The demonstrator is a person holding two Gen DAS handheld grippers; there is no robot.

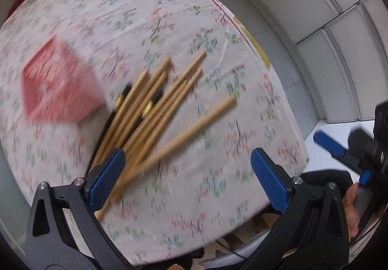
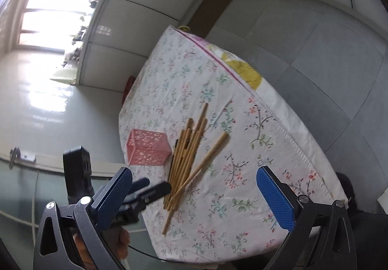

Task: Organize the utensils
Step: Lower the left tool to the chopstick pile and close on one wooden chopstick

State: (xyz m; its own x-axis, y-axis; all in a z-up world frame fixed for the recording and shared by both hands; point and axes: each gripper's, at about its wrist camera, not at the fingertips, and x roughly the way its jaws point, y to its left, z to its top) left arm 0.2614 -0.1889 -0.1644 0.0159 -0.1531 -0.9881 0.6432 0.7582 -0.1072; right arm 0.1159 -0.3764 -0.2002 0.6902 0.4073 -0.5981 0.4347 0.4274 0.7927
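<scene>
Several wooden chopsticks [image 1: 155, 102] lie in a loose pile on the floral tablecloth [image 1: 150, 15], with dark chopsticks [image 1: 155, 97] among them. A pink perforated basket [image 1: 58, 85] stands just left of the pile. My left gripper [image 1: 186, 177] is open above the pile's near ends, its left pad over them. From the right wrist view the chopsticks [image 2: 189, 156] and basket [image 2: 148, 148] sit near the table's left edge. My right gripper [image 2: 194, 192] is open, held off the table's near corner. The left gripper [image 2: 148, 188] shows beside the pile; the right gripper [image 1: 339, 151] shows at the far right.
The tablecloth [image 2: 242, 160] covers a small table with a pink seam and a yellow patch [image 2: 245, 71] on its right side. Grey tiled floor surrounds it. White cabinets [image 2: 135, 17] and a bright window [image 2: 53, 7] stand beyond. A hand [image 1: 351, 211] holds the right gripper.
</scene>
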